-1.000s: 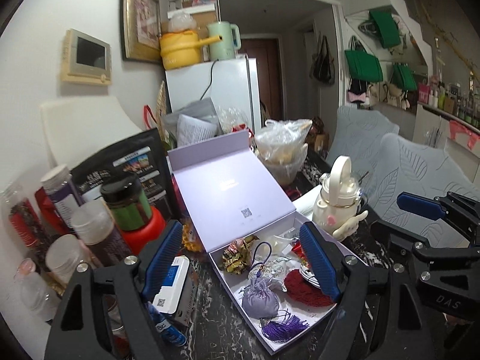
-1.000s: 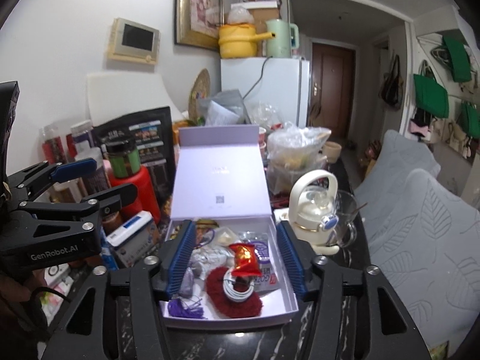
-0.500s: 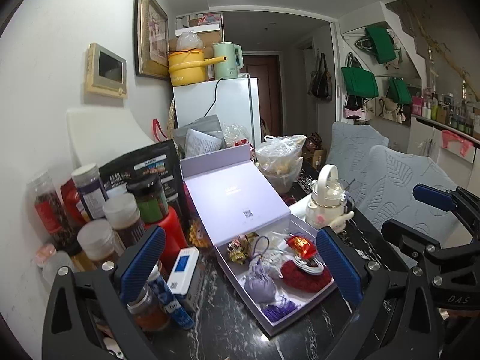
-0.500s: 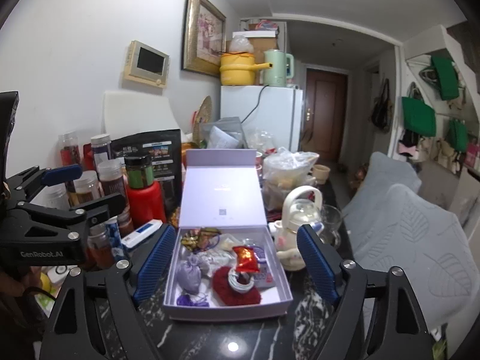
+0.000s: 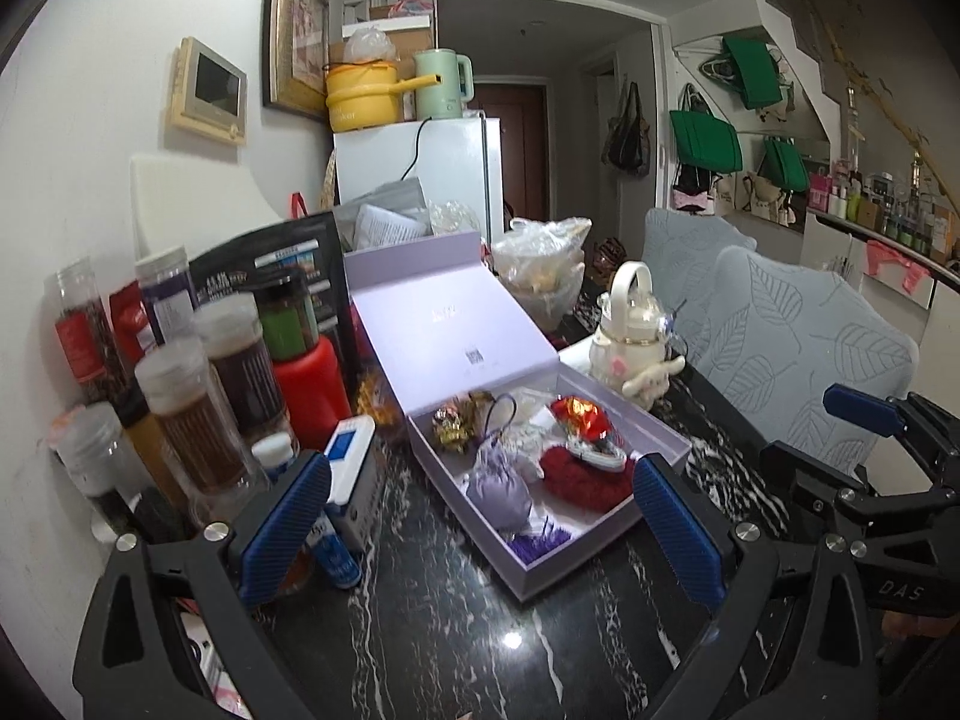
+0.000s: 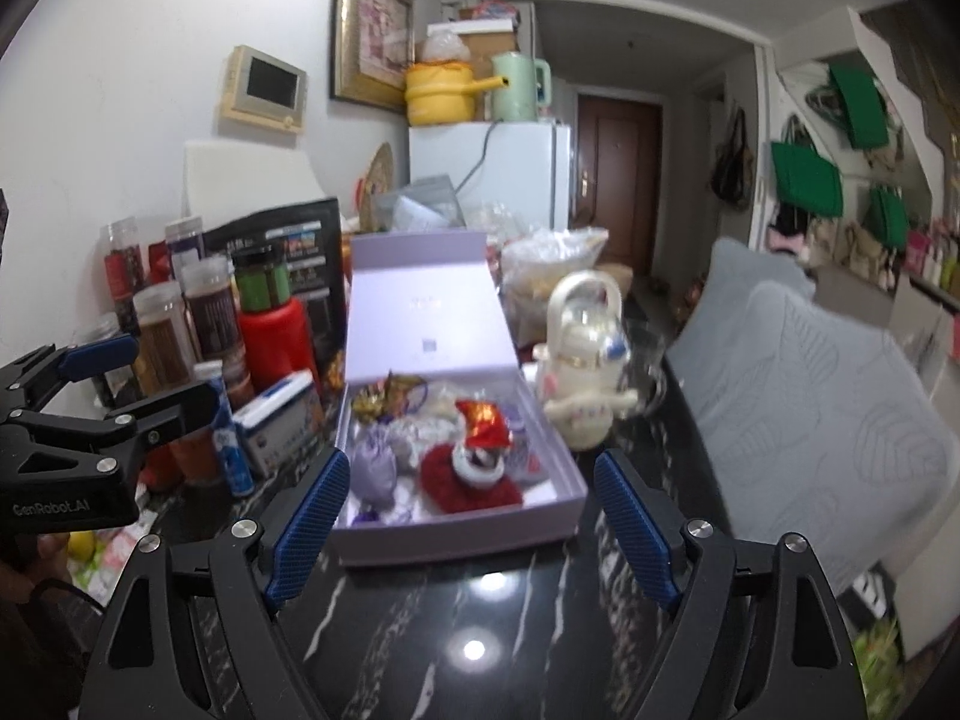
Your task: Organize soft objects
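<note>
An open lilac box stands on the black marble table, its lid leaning back. Inside lie a lilac sachet with a purple tassel, a red fuzzy piece, a red foil packet and a gold foil bundle. My left gripper is open and empty, in front of the box. My right gripper is open and empty, just short of the box's near wall.
Jars and a red canister crowd the left side. A white and blue carton lies left of the box. A white kettle-shaped bottle stands to the right. Grey cushioned chairs line the right edge.
Both grippers have pulled back and up from the box and opened wider; the box now sits farther ahead in both views.
</note>
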`<state>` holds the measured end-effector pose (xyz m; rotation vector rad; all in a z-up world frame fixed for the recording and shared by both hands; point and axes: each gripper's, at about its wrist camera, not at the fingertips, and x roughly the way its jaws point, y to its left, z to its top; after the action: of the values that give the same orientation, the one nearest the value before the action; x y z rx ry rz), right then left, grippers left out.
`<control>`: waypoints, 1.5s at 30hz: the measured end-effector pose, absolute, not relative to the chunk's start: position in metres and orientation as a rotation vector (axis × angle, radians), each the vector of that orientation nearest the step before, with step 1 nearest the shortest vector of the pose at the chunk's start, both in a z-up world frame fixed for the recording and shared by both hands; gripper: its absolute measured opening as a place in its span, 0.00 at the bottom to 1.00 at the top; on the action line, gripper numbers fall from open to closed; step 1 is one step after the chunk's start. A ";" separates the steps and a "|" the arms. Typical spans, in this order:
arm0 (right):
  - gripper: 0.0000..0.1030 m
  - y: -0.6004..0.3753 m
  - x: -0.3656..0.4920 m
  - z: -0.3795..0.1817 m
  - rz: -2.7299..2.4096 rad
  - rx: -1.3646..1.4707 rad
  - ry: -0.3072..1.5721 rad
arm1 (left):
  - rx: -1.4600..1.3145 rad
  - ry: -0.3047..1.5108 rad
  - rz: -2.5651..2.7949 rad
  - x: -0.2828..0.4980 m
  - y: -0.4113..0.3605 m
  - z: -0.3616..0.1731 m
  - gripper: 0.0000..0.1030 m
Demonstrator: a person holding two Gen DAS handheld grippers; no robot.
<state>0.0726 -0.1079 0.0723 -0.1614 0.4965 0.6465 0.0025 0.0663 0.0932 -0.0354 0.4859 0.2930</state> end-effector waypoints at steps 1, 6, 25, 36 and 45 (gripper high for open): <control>0.82 -0.109 0.072 0.069 0.645 -0.160 0.506 | -0.034 0.492 0.293 0.001 0.065 0.089 1.00; 0.82 -0.113 0.067 0.050 0.634 -0.165 0.554 | -0.028 0.525 0.285 -0.001 0.061 0.072 1.00; 0.82 -0.114 0.064 0.026 0.639 -0.159 0.626 | -0.096 0.589 0.277 0.001 0.060 0.043 0.99; 0.82 -0.115 0.065 0.026 0.628 -0.169 0.624 | -0.110 0.600 0.272 -0.002 0.059 0.042 0.99; 0.82 -0.116 0.065 0.026 0.617 -0.177 0.629 | -0.107 0.606 0.268 -0.002 0.058 0.043 0.99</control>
<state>0.0653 -0.1162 0.0262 -0.1773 0.6287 0.6166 -0.0015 0.0584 0.0427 -0.1068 0.6057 0.2678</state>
